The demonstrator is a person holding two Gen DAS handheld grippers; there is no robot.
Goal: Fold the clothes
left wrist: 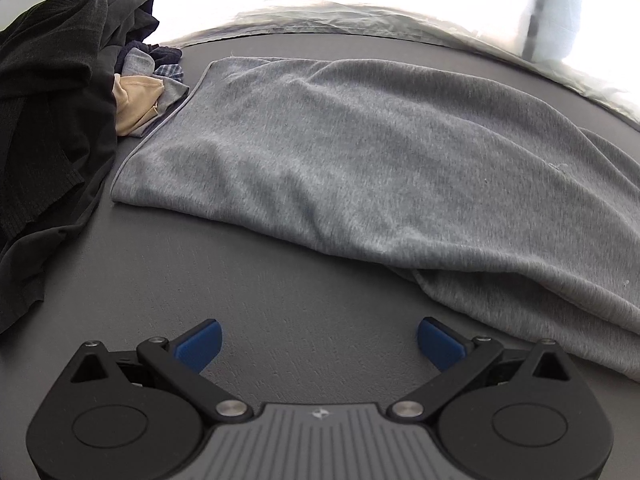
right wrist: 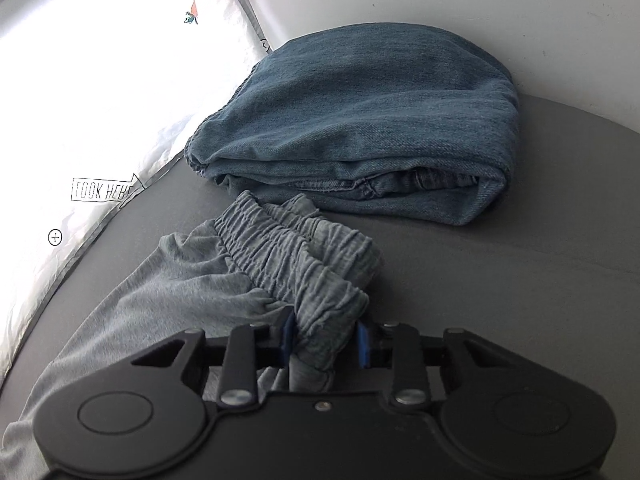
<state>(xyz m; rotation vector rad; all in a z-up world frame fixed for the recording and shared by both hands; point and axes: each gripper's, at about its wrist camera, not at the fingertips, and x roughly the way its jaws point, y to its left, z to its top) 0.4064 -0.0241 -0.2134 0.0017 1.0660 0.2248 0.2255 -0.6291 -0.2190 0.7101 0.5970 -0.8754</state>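
Observation:
Grey jersey trousers (left wrist: pixel 360 152) lie spread across the dark grey table, their hem end toward the left. My left gripper (left wrist: pixel 318 338) hovers open over bare table just in front of them, nothing between its blue pads. In the right wrist view the trousers' gathered elastic waistband (right wrist: pixel 292 252) is bunched up, and my right gripper (right wrist: pixel 324 340) is shut on its near edge, the blue pads pressing the cloth from both sides. The grey fabric (right wrist: pixel 160 300) trails off to the lower left.
A heap of dark clothes (left wrist: pixel 48 120) with beige and checked pieces sits at the left of the table. Folded blue jeans (right wrist: pixel 360 128) lie just beyond the waistband near a white wall. A bright white sheet (right wrist: pixel 80 100) borders the table's far edge.

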